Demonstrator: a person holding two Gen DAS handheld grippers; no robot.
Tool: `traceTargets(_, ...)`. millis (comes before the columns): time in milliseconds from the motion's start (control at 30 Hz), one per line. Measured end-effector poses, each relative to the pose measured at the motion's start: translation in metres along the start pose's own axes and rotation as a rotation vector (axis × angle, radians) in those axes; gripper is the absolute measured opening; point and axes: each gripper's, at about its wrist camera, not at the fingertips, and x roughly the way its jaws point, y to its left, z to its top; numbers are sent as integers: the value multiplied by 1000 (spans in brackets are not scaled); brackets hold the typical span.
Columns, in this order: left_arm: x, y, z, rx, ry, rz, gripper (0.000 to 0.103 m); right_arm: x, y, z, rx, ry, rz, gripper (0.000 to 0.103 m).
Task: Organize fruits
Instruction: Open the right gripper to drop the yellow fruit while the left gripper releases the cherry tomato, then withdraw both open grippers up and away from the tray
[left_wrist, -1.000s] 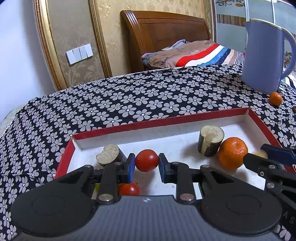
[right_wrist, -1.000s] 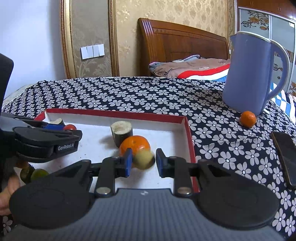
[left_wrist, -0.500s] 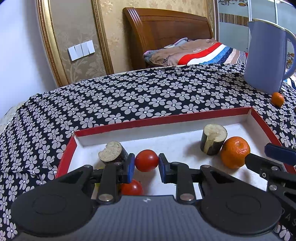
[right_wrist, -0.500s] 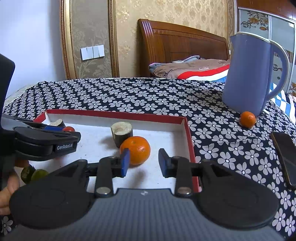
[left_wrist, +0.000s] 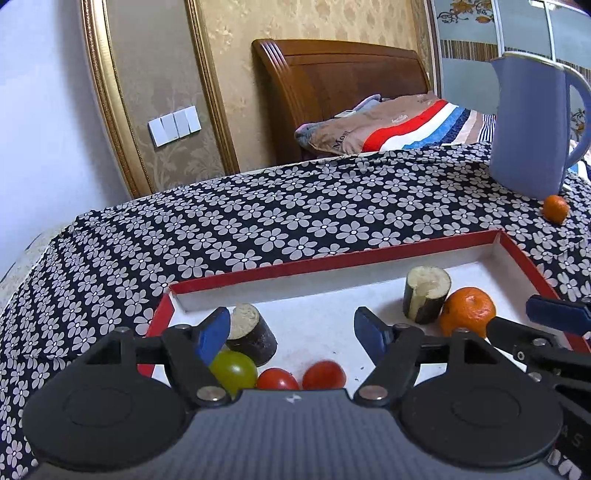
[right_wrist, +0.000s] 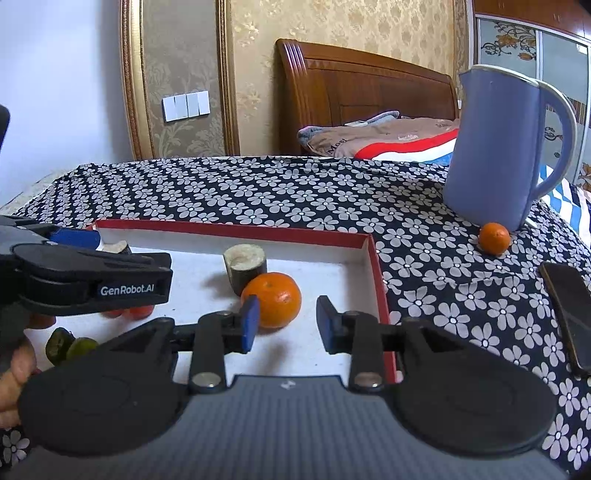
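Left gripper jaws opening, nothing between them, a tomato lying below in the red tray; right gripper nearly closed, empty; one small orange by the jug, probably last, remains outside.

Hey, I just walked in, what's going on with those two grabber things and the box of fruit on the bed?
A person is sorting fruit into a red-rimmed box on the flowered bedspread, a handheld gripper in each hand. The left gripper is opening, nothing between its jaws; a red tomato lies just below it, beside another tomato and a green fruit. The right gripper is open and empty in front of a large orange. A smaller orange sits outside the box by the blue pitcher.
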Motion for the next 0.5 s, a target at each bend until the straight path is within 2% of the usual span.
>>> traceTargets(333,-10,8,-6,-21,13,23,74,-12,2,-1,-6,-15,2,39)
traceTargets(433,-15,11,-9,-31,23,31,74,-15,2,-2,-3,-18,4,48)
traceTargets(500,-20,16,-13,-49,32,21,74,-20,3,-3,-6,-25,3,62)
